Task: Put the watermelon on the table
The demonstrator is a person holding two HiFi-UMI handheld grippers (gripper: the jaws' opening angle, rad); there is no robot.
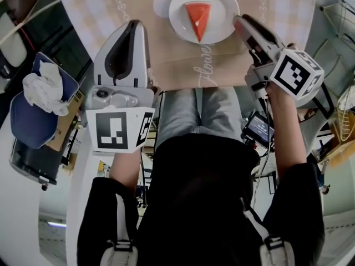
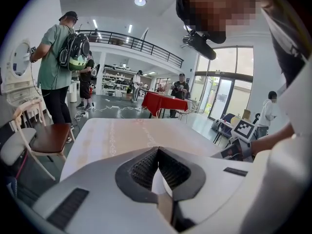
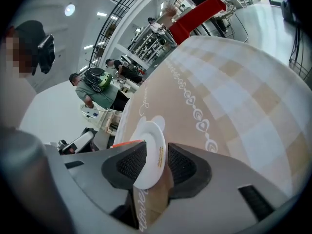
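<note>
Watermelon slice point(image 1: 198, 16) on white plate point(image 1: 178, 22)

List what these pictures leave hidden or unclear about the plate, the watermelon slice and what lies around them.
- Watermelon slice: right gripper view, nearly all behind the right tool's jaw; only a red edge shows.
- Plate rim: head view, the right tool overlaps it, so contact there cannot be told.
- White round shapes beside the plate: head view, partly under it; print or mat, cannot tell.
</note>
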